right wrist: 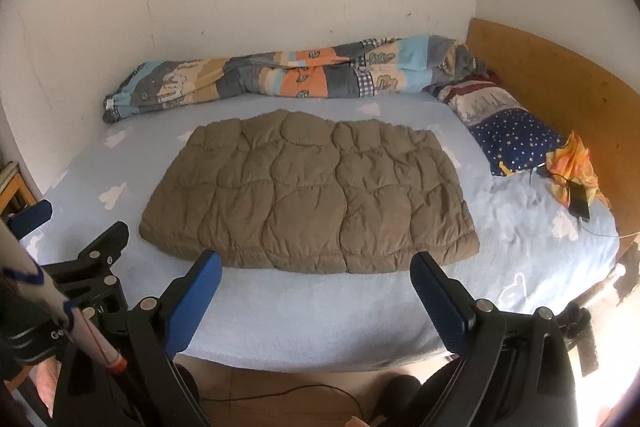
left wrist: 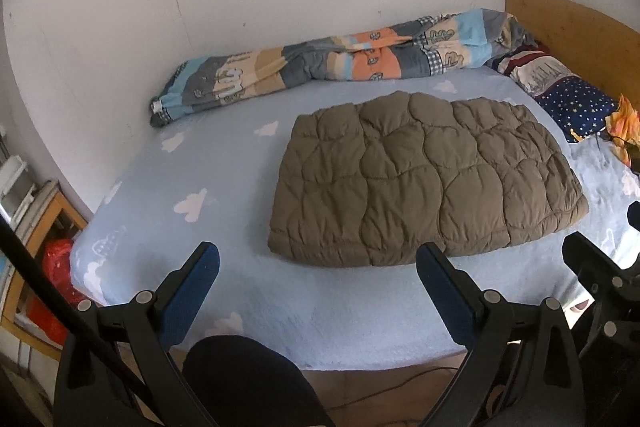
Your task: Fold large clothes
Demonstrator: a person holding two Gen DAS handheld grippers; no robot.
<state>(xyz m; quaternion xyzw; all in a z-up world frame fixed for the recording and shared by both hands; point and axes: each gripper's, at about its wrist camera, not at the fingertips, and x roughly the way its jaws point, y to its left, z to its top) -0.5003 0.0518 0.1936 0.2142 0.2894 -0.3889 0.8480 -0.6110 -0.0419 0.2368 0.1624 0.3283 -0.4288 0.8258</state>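
The left gripper (left wrist: 318,291) hangs with its blue-padded jaws spread wide and empty above the near edge of the bed; the right gripper (right wrist: 316,297) is likewise wide open, holding nothing. Just beyond both lies the olive-brown quilted puffy garment (right wrist: 308,195), folded flat into a rectangle on the light blue cloud-print sheet (right wrist: 320,311). A rolled patchwork blanket (right wrist: 280,75) lies along the far wall, with a star-print navy pillow (right wrist: 516,143) far right.

Black claw (left wrist: 318,279) frames with silver rivets, blue ribbed pads (right wrist: 196,301).
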